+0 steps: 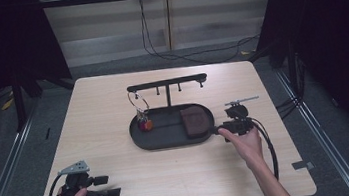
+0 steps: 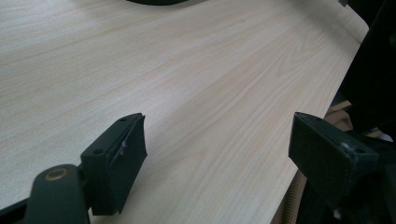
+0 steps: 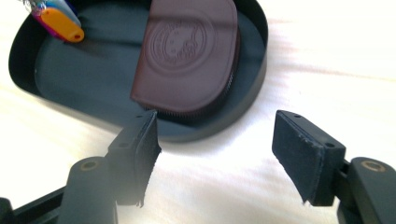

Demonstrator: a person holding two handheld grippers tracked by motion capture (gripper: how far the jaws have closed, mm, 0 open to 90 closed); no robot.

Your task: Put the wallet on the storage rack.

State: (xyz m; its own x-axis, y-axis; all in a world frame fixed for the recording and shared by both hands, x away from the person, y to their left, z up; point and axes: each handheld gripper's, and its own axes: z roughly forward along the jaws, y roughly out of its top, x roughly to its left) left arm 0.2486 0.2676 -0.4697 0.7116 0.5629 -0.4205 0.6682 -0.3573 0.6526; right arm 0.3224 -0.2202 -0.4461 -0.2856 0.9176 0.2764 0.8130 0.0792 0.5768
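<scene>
A black oval tray point(image 1: 167, 140) sits mid-table with a brown leather pouch point(image 1: 195, 120) lying in its right half. A key ring with an orange tag point(image 1: 145, 124) hangs from the left hook of the black rack point(image 1: 166, 83) above the tray. My right gripper point(image 1: 215, 130) is open just off the tray's right end; in the right gripper view the pouch point(image 3: 189, 56) and tray rim point(image 3: 219, 129) lie just ahead of its spread jaws point(image 3: 215, 156), and the orange tag point(image 3: 63, 23) shows at top left. My left gripper point(image 1: 110, 185) is open over bare table at the front left point(image 2: 217, 158).
The light wood table point(image 1: 113, 110) has open surface around the tray. In the left gripper view the table's edge point(image 2: 308, 154) runs close to the right jaw. Cables lie on the floor behind the table, and metal rails flank both sides.
</scene>
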